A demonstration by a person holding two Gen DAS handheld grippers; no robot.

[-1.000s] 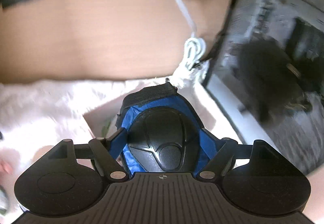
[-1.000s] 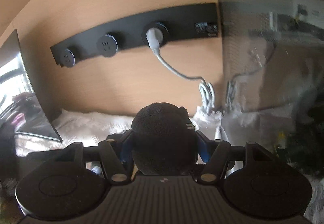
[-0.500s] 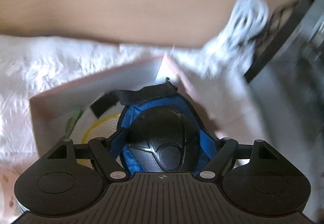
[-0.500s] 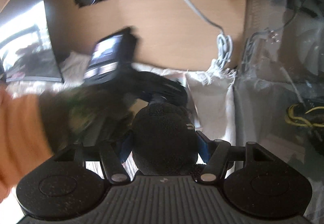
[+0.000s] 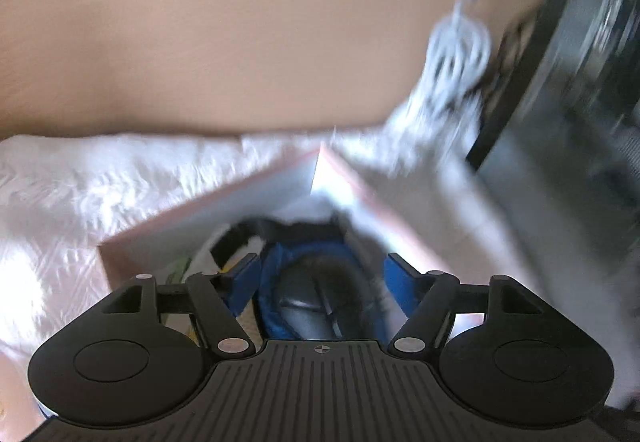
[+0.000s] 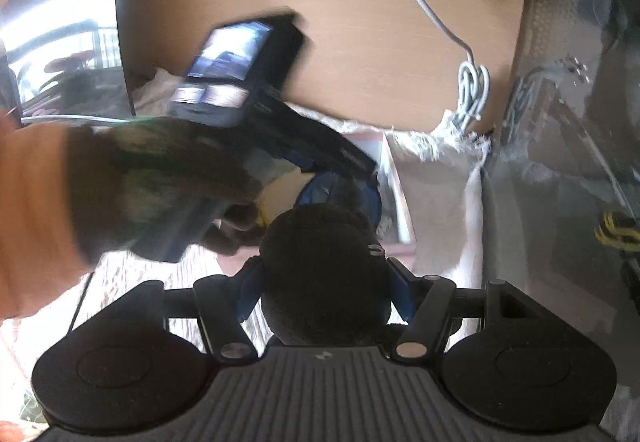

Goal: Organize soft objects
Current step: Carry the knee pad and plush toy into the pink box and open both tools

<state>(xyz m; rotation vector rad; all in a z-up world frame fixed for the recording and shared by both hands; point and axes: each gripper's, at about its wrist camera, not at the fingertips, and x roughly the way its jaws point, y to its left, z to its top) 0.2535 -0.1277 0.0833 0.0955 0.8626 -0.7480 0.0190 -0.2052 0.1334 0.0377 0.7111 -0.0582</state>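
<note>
The pink box [image 5: 224, 210] sits open on the white fluffy cover [image 5: 80, 178], in front of the wooden wall panel [image 5: 240, 42]. The left gripper [image 5: 318, 274] hangs over the box opening; its jaws have just been closing slightly yet stand spread, with gaps visible between the blue pads [image 5: 400, 282] and the blue-edged black pad [image 5: 316, 294], which lies inside the box. The right gripper [image 6: 322, 286], on the near side of the box, pinches a dark fuzzy ball [image 6: 320, 266] between its blue pads. A coiled white cable [image 6: 472, 90] hangs beyond the box.
</note>
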